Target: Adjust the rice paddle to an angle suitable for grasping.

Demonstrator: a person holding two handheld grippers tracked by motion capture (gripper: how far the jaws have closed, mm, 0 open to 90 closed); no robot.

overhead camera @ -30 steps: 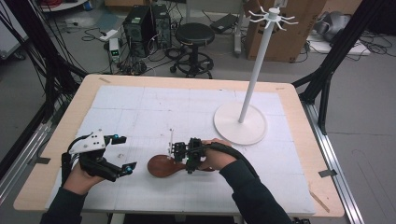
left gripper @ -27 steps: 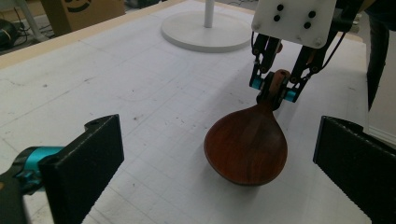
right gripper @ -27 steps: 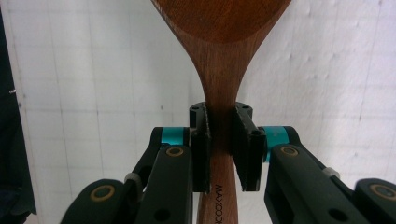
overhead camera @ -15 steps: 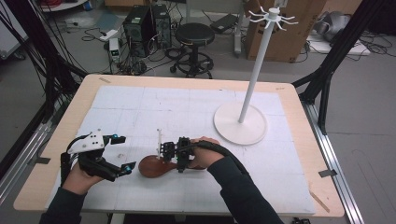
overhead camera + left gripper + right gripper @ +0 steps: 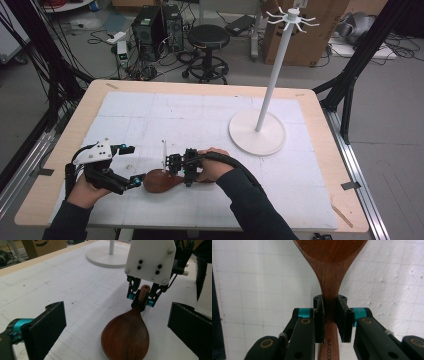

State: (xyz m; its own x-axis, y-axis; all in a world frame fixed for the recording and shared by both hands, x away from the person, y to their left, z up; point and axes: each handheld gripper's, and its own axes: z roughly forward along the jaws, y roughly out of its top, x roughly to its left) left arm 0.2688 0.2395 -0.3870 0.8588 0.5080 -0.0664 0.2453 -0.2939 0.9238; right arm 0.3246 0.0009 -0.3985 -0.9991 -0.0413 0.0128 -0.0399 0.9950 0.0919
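Note:
A dark wooden spoon [image 5: 159, 181] lies low over the white mat, bowl toward the left. My right gripper [image 5: 175, 170] is shut on its narrow handle; the right gripper view shows both pads [image 5: 320, 315] pressed against the handle of the spoon [image 5: 332, 270]. My left gripper [image 5: 131, 165] stands open just left of the bowl. In the left gripper view the spoon's bowl [image 5: 126, 336] sits between my wide-apart jaws without touching them, and the right gripper [image 5: 141, 298] clamps the handle behind it.
A white hanger stand [image 5: 257, 131] with a round base and a tall pole rises at the back right of the mat. The wooden table edge [image 5: 190, 222] runs close in front of both hands. A stool and computer boxes stand beyond the table.
My right gripper has carried the spoon leftward, bringing the bowl up to the left gripper. The left hand has stayed where it was.

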